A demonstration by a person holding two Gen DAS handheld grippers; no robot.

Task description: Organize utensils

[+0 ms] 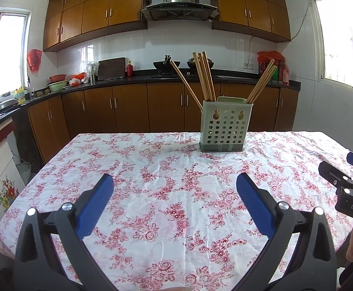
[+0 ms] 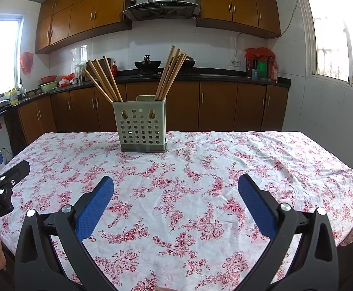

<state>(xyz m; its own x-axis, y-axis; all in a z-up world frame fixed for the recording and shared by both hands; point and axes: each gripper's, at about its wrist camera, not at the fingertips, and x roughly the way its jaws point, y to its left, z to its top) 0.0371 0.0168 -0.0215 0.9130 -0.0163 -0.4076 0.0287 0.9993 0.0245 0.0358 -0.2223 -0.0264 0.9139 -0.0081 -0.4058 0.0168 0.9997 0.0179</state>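
Nearest the cameras, the left gripper (image 1: pixel 175 181) and the right gripper (image 2: pixel 176 181) are held above the near edge of the desk (image 2: pixel 285 169), each with its jaws spread wide and nothing between them. Farther on, a perforated green holder (image 2: pixel 141 126) is seen upright near the far edge, on the floral cloth. Wooden chopsticks (image 2: pixel 170 75) are stood in it, long axes roughly vertical, tips up, fanned towards both sides.
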